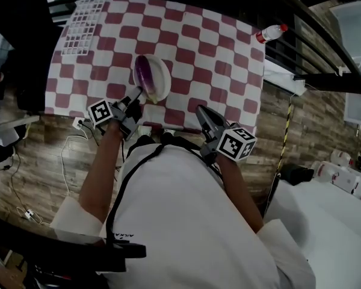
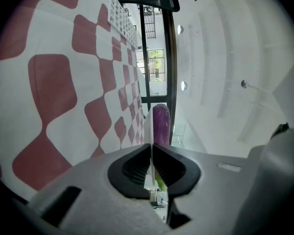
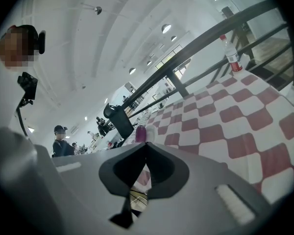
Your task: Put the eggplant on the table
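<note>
Jaws of the left gripper [image 2: 151, 148] are pressed together on the thin white rim of the plate [image 2: 148, 126], which shows edge-on between them. In the head view this gripper [image 1: 138, 94] meets the plate [image 1: 161, 77] at its near left rim. The right gripper [image 3: 146, 145] has its jaws closed against each other and nothing is between them. It is held at the near edge of the table [image 1: 204, 59], to the right of the plate and apart from it [image 1: 200, 109].

The eggplant [image 1: 143, 72] lies in the plate, on its left half, with the purple body pointing to the far edge. The left gripper view shows it [image 2: 160, 124] just behind the clamped rim, and a little of green shows low between the jaws. In the right gripper view only its purple tip [image 3: 140, 132] rises above the jaws.

The plate is close to the near edge of the table, left of the middle, on a cloth of red and white squares. Nothing else is near the plate. A white grid rack [image 1: 84, 15] lies at the far left corner. A clear bottle [image 1: 271, 33] with a red cap lies at the far right corner; its label is too small to read. Each gripper carries a cube with black square markers [image 1: 236, 143]. Cables [image 1: 66, 149] lie on the wooden floor at the left.
</note>
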`<state>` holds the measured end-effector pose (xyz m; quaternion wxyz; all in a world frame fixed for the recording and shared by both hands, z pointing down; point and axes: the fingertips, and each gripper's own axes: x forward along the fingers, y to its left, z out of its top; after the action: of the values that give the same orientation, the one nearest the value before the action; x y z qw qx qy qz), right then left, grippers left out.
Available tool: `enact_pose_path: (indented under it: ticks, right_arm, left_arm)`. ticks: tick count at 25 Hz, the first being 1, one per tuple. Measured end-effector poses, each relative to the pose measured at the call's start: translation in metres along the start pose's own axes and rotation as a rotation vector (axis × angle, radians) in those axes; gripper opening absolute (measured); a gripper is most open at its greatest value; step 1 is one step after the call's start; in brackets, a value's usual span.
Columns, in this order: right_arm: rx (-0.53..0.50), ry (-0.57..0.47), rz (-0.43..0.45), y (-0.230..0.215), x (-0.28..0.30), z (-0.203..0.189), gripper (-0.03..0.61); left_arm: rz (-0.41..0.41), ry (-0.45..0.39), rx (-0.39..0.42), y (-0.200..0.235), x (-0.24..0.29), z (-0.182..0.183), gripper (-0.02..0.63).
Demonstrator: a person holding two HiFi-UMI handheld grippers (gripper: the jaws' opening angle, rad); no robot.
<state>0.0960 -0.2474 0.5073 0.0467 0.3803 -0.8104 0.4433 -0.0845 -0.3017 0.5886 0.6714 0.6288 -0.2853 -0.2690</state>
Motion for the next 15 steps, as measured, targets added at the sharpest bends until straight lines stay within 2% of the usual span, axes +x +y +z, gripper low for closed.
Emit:
enact_pose_path:
  ticks: [10, 12, 15]
  right_arm:
    - [-0.003, 0.013, -0.017, -0.001, 0.007, -0.004, 0.007]
    - [-0.001, 0.014, -0.017, 0.000, 0.010, -0.004, 0.006]
    - [0.004, 0.009, -0.022, 0.000, 0.012, -0.003, 0.007]
  left_arm:
    - [0.022, -0.002, -0.025, 0.032, 0.009, 0.005, 0.020]
    - [0.053, -0.002, -0.035, 0.043, 0.006, 0.006, 0.020]
    - [0.061, 0.011, -0.015, 0.050, 0.009, 0.009, 0.020]
